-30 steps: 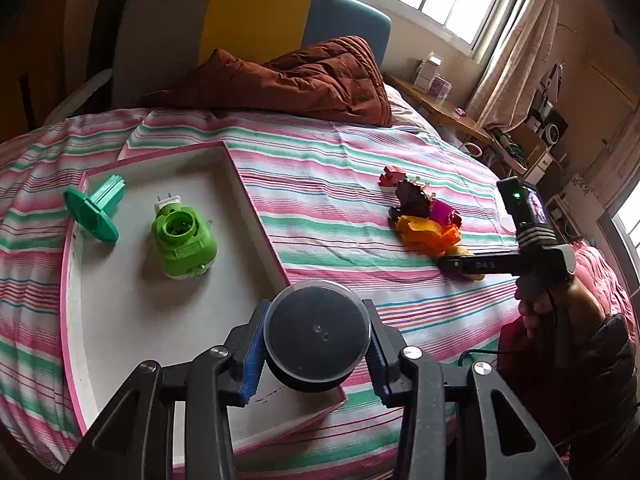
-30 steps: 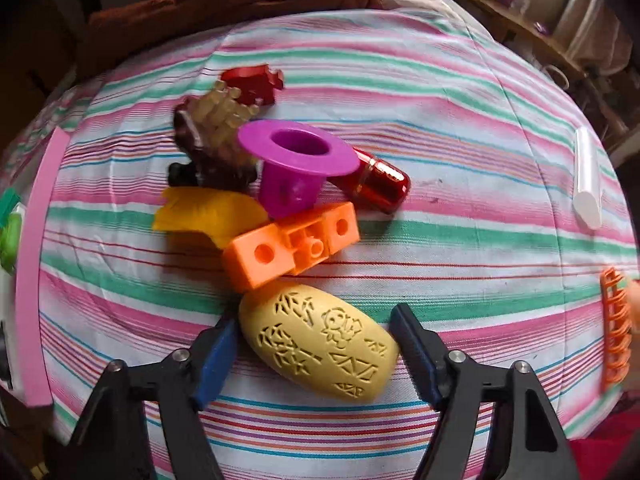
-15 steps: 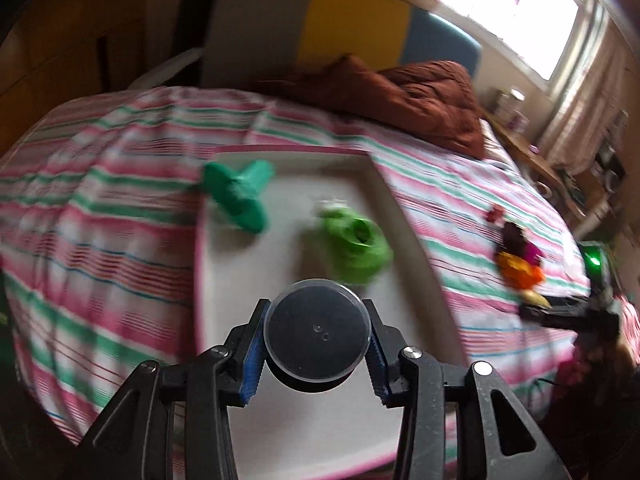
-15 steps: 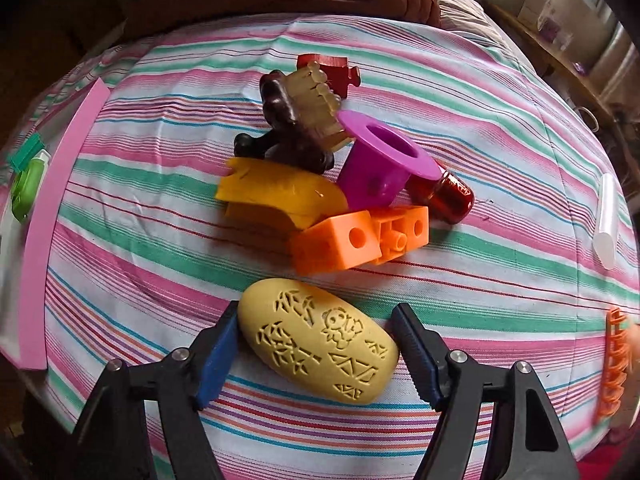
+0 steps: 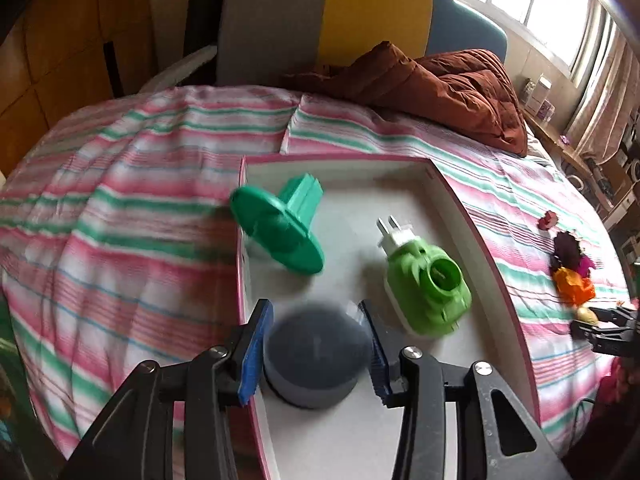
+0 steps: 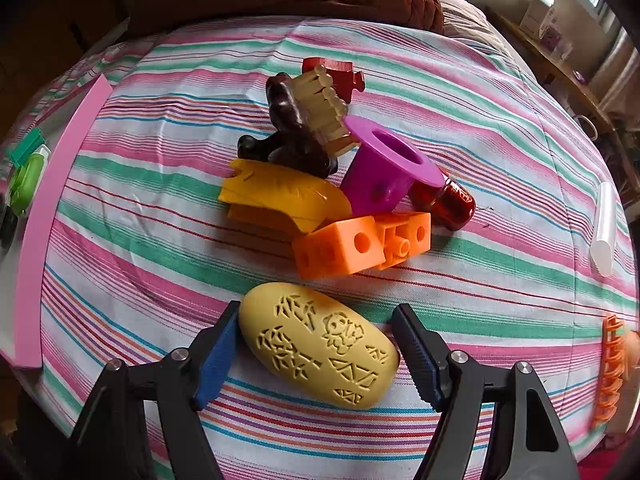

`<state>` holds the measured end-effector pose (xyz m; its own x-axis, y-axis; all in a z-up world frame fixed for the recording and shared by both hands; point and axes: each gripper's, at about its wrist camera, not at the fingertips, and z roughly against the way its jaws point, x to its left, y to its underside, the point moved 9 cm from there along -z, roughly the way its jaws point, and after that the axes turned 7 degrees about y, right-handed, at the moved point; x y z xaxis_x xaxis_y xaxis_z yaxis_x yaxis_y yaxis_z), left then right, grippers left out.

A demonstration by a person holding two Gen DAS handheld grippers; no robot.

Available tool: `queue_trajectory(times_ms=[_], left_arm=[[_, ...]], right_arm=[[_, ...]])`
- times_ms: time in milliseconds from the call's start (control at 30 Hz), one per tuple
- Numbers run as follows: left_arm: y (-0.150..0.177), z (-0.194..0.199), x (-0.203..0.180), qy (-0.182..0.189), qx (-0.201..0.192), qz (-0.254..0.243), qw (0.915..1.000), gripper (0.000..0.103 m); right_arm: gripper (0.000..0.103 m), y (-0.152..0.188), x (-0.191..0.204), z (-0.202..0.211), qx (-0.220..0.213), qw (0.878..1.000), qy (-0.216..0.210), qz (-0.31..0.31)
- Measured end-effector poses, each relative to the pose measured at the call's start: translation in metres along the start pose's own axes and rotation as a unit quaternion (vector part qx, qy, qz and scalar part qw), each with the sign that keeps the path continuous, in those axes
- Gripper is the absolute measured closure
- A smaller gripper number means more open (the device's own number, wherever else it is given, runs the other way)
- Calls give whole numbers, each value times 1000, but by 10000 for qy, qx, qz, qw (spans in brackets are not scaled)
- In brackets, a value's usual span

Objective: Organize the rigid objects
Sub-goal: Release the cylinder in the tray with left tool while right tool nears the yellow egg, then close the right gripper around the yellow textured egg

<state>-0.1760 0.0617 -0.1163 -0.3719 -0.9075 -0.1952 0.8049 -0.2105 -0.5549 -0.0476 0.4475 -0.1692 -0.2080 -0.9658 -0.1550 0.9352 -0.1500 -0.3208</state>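
While unclamped, yellow oval [image 6: 320, 346] between right claw [image 6: 316, 354] pads.

The bed sheet [image 6: 160, 184] has pink, green and white stripes. Low in the right wrist view lies a yellow oval [image 6: 320, 344] with little cut-out pictures. Above it sit an orange block [image 6: 340, 246], a purple cup [image 6: 384, 168] and a shiny red tube [image 6: 452, 200]. In the left wrist view, the tray [image 5: 452, 196] is white with a pink rim, holding a dark green funnel [image 5: 280, 228], a light green plug [image 5: 428, 284] and a grey round lid [image 5: 316, 352].
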Motion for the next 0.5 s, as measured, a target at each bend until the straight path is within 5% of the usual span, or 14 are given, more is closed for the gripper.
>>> queue_trajectory(times_ms=[500], left_arm=[[-36,7,6,-704,-680,-579,9935,50]], right_arm=[[27,-3,1,-2,-65,9999,86,62]])
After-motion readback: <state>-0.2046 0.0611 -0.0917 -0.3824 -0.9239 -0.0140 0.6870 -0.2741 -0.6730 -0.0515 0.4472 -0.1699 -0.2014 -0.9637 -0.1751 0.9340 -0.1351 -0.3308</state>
